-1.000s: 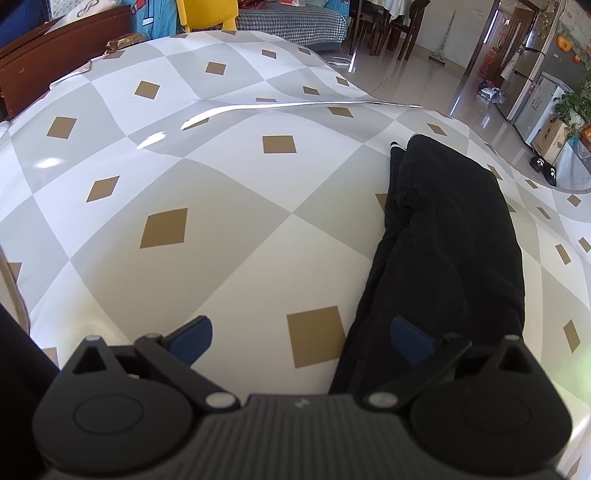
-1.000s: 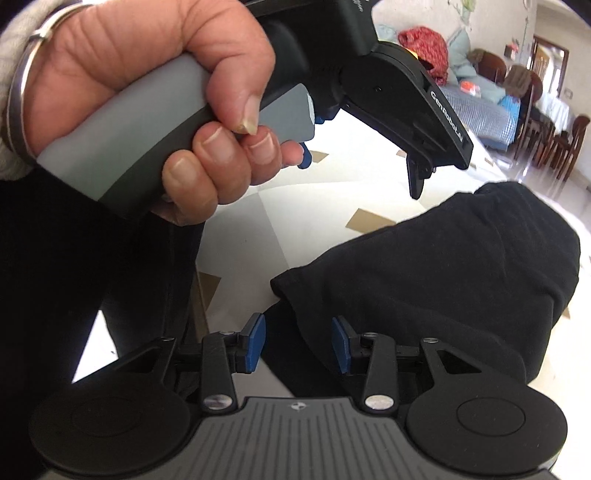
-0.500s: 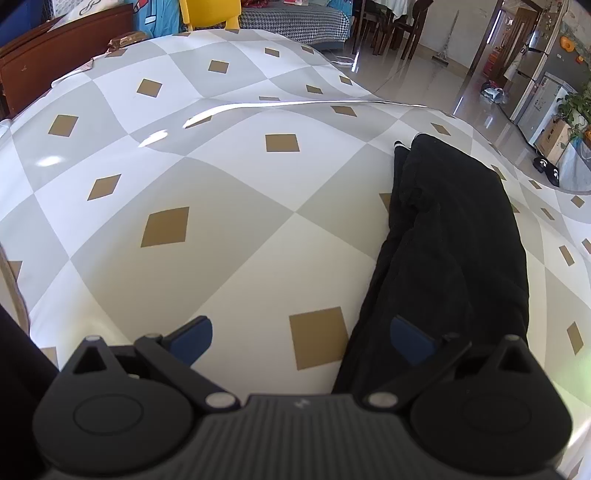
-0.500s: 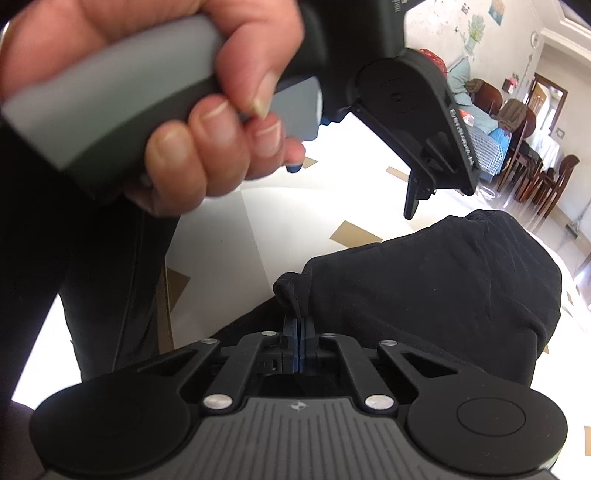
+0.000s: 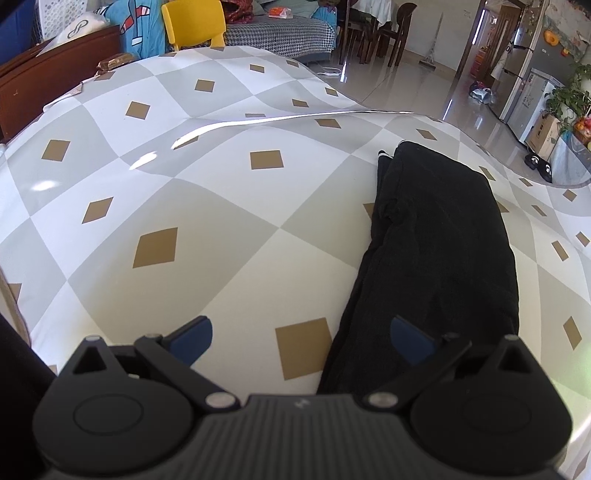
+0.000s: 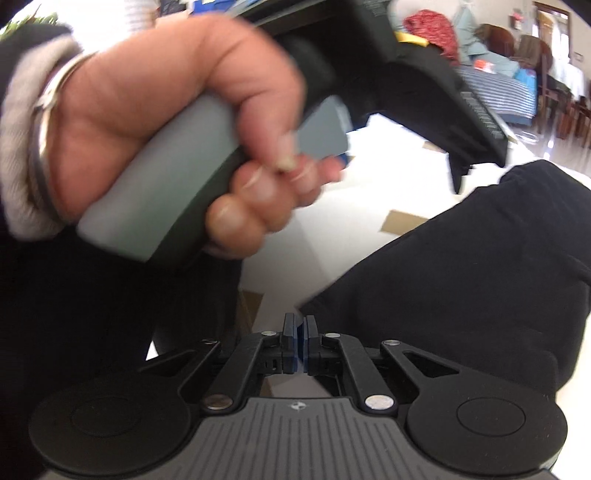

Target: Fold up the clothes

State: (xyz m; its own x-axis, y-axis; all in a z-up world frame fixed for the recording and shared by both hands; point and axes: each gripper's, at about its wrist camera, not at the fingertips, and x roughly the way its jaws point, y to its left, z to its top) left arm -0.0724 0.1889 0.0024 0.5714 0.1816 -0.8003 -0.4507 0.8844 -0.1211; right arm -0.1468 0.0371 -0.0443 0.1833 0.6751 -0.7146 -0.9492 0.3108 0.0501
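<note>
A black garment (image 5: 439, 236) lies folded in a long strip on the checked tablecloth (image 5: 207, 206), right of centre. My left gripper (image 5: 301, 332) hovers open over its near end, the right finger (image 5: 410, 338) above the cloth and the left finger (image 5: 192, 334) above bare tablecloth. In the right wrist view the black garment (image 6: 461, 280) fills the right side. My right gripper (image 6: 299, 325) is shut, and the garment's near corner runs into its fingertips. A person's hand (image 6: 177, 122) holds the grey handle (image 6: 166, 199) of the other gripper just above.
The tablecloth has a raised crease (image 5: 258, 120) across the far part. A yellow chair (image 5: 192, 22), a dark wooden cabinet (image 5: 55, 77) and a covered sofa (image 5: 280, 27) stand beyond the table. Shiny floor (image 5: 424, 85) lies to the far right.
My right gripper went from open around the garment's near corner to shut on it, and the view is now blurred by motion. The left gripper stayed open and drifted slightly.
</note>
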